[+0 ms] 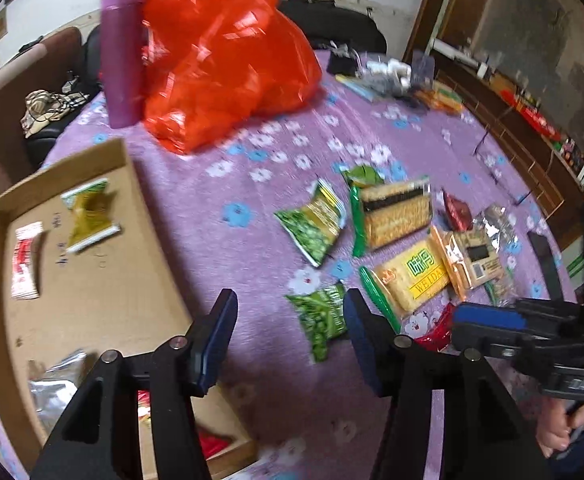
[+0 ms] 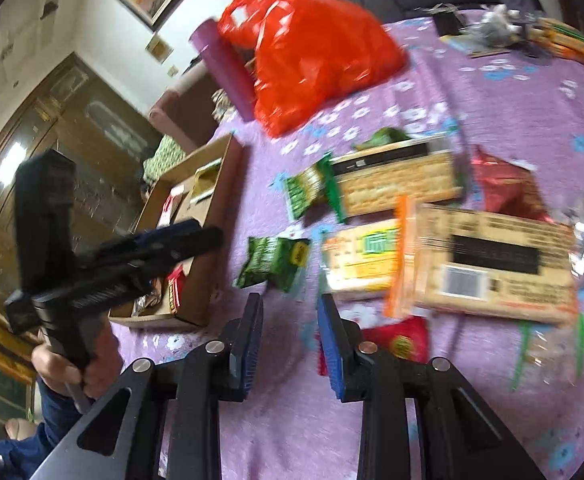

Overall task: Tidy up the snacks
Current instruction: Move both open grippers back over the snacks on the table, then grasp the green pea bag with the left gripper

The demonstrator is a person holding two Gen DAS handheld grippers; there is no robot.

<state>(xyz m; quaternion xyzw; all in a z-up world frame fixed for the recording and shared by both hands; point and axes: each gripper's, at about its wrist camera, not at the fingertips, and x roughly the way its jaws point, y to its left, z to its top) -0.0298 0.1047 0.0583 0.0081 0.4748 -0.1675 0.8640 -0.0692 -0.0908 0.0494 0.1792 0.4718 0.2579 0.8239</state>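
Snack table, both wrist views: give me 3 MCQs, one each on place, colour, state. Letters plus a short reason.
1. Where is the cardboard box relative to the loose snack packets?
A. To their left, left wrist view
B. To their right
C. Underneath them

2. What colour is the big plastic bag?
A. Blue
B. Red-orange
C. White

3. What state is the left gripper in?
A. Shut on a packet
B. Open, holding nothing
C. Out of view

Answers:
1 A, the box sits on the tablecloth left of the packets.
2 B, it is bright red-orange.
3 B, its jaws stand apart with only tablecloth and a green pea packet beyond them.
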